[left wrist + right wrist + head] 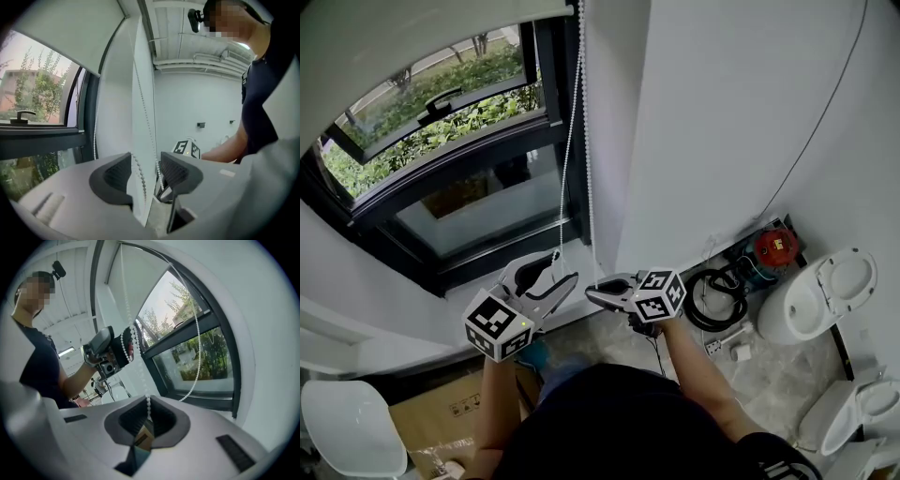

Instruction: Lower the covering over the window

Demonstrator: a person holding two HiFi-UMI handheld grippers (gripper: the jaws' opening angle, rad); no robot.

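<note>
Beside the window (pixel 478 202), we pinch the chain (pixel 573 112) with the right gripper (pixel 594 292), fingers closed on it; the left gripper (pixel 553 266) has fingers spread, chain between them. The blind (pixel 412 33) covers only the window's top.

Seen from the head view, the two strands of the bead chain (pixel 570 150) hang just in front of the dark window frame (pixel 546 94). They run down through the gap of the left gripper (pixel 562 267), whose jaws stand apart and do not clamp them. The right gripper (pixel 592 292) is closed on the chain, so nothing more can pass there. Only a narrow space lies between the two grippers.

From the grippers, the white wall corner (pixel 619 141) stands close at 12 o'clock and blocks that way. The window glass (pixel 478 211) closes 10 o'clock. At 3 o'clock a black hose coil (pixel 717 300) and a toilet (pixel 820 295) take up the floor (pixel 769 375). At 7 o'clock stands a cardboard box (pixel 441 412).
</note>
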